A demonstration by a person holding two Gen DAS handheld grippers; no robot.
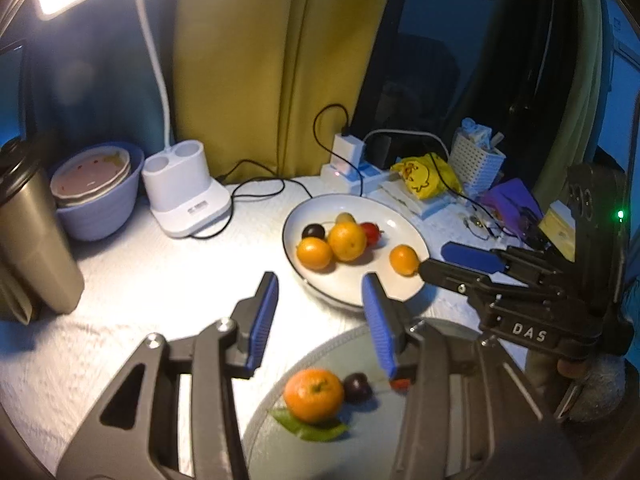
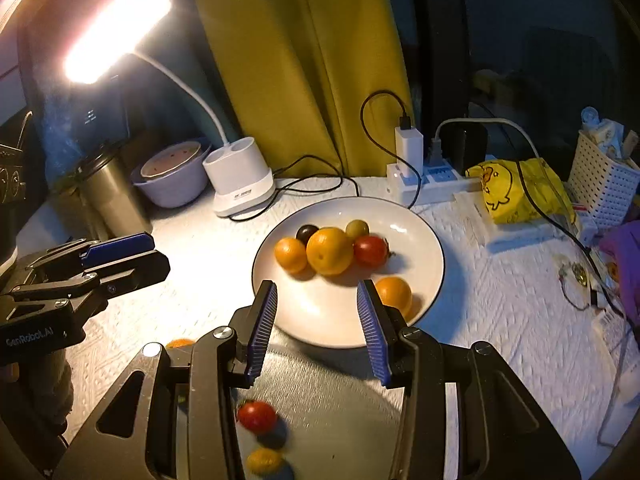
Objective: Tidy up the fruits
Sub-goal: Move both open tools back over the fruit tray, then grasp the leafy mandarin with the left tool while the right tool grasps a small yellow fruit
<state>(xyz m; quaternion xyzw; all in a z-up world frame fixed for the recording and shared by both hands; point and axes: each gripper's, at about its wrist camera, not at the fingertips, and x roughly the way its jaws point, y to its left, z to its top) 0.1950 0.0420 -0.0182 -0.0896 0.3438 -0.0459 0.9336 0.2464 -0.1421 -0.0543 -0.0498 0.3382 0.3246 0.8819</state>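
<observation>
Nearest the left wrist camera, below the left claw (image 1: 320, 308), lies a grey plate (image 1: 280, 400) holding one mandarin (image 1: 314, 394) on a green leaf (image 1: 312, 430), stem dimple turned up toward the lens, and one dark plum (image 1: 357, 387) touching its right side. A red bit (image 1: 400, 383) peeks from under the right finger; I cannot tell what it is. The fruits are near-round, so no long axis shows; the leaf runs left to right.

Ahead of the left claw sits a white plate (image 1: 404, 216) with six fruits: three oranges, one dark, one red, one yellow-green. Five cluster at the back, touching; the sixth, an orange (image 1: 404, 260), lies apart at the right, just beside the right claw (image 1: 460, 260) seen there side-on.

In the right wrist view the grey plate below the right claw (image 2: 316, 320) shows a red tomato (image 2: 257, 416) and a small orange fruit (image 2: 264, 460), both blurred. The lone orange (image 2: 394, 294) is partly hidden behind the right finger.

Both claws stand partly apart, blue pads (image 1: 264, 312) facing each other with nothing between them, touching nothing. The left claw (image 2: 124, 256) shows at the left of the right view, fingers close together.

Beyond the white plate: one lamp (image 2: 240, 184), one lilac bowl (image 1: 100, 204), one steel mug (image 1: 32, 232), a power strip (image 2: 432, 180), a yellow bag (image 2: 520, 188), a white basket (image 2: 604, 184), a yellow curtain (image 2: 304, 60). All rest on a white cloth (image 1: 140, 280).
</observation>
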